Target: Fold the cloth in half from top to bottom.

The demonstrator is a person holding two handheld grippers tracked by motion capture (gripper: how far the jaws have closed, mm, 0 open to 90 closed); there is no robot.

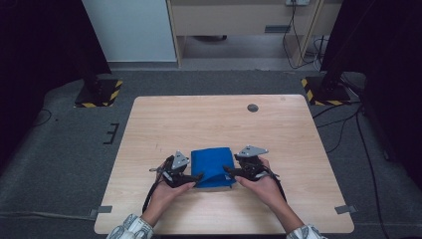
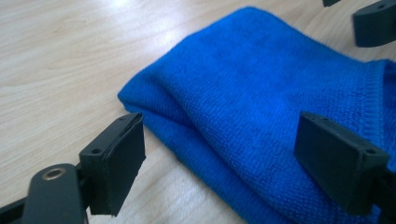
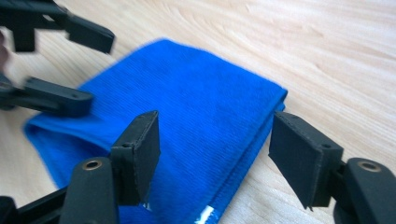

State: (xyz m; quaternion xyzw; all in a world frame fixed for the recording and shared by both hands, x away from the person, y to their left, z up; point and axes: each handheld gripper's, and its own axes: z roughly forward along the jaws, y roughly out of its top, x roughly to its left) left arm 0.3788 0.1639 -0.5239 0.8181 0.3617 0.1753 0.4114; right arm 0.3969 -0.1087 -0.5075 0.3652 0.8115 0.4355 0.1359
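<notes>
Both claws stand wide, holding nothing — the left claw (image 1: 198, 177) and right claw (image 1: 227, 171) flank the folded blue cloth (image 1: 214, 167), lying at six o'clock on the bench (image 1: 209, 119). A careless pinch could catch one layer and undo the fold — room lies toward twelve

Left forearm: enters over the worktop's near edge and slants toward the middle, sleeve cuff at that edge.
Left hand (image 1: 166, 191): wrapped around the claw's body from behind, near the near edge.
Left claw (image 1: 198, 175): points toward the right edge, low over the worktop; jaws stand apart, pads pressing on nothing.
Right forearm: enters over the near edge and slants toward the middle.
Right hand (image 1: 263, 186): grips the claw's body from behind.
Right claw (image 1: 226, 170): points toward the left edge, facing the left claw, jaws parted, pads free.
</notes>
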